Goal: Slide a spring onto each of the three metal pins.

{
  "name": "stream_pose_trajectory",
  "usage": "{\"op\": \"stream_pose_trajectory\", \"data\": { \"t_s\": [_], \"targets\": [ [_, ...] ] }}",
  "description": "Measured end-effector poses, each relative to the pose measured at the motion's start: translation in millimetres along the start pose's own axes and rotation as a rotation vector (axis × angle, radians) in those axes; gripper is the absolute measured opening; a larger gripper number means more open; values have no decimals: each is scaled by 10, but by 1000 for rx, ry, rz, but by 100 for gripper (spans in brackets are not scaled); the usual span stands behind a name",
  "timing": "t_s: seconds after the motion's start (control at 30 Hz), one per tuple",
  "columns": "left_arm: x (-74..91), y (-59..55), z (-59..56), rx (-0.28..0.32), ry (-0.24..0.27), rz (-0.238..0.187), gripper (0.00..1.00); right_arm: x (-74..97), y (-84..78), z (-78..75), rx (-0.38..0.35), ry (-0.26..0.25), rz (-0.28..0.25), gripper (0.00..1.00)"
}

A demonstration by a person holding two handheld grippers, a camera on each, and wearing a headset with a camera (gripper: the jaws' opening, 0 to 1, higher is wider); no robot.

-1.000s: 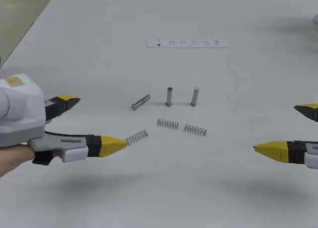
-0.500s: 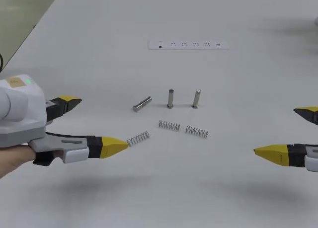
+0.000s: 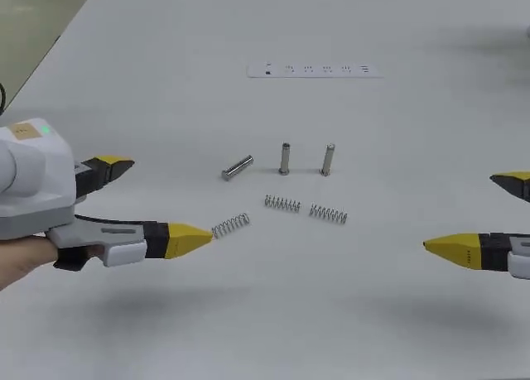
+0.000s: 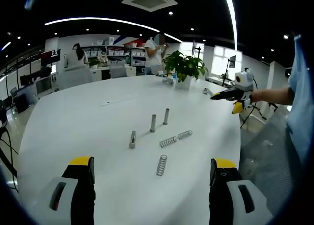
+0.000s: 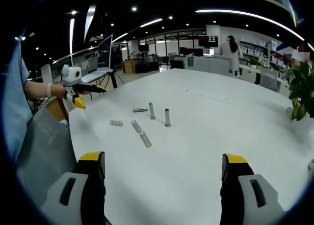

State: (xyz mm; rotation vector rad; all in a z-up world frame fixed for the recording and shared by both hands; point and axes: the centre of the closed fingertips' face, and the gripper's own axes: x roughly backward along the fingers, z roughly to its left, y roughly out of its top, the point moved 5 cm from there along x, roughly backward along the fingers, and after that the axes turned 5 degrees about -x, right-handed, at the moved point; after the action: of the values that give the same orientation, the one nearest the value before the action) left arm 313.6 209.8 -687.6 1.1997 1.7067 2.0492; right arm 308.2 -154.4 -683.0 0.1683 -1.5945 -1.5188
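Two metal pins stand upright on the white table, one left of the other. A third pin lies on its side to their left. Three springs lie in front of them: left, middle and right. The same pins and springs show ahead in the left gripper view, and pins and springs in the right gripper view. My left gripper is open, its near tip close beside the left spring. My right gripper is open, well to the right of the parts.
A white power strip lies flat at the back of the table. A potted plant stands at the far table edge. People are at desks far behind. The table's left edge runs diagonally.
The head camera shifted slightly. The grippers and the parts have barely moved.
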Motion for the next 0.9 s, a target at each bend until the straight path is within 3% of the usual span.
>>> {"op": "stream_pose_trajectory", "data": {
  "t_s": [0.9],
  "targets": [
    [-88,21,34,1,-16,1,95,-36,50,-18,15,7,5,98]
  ]
}}
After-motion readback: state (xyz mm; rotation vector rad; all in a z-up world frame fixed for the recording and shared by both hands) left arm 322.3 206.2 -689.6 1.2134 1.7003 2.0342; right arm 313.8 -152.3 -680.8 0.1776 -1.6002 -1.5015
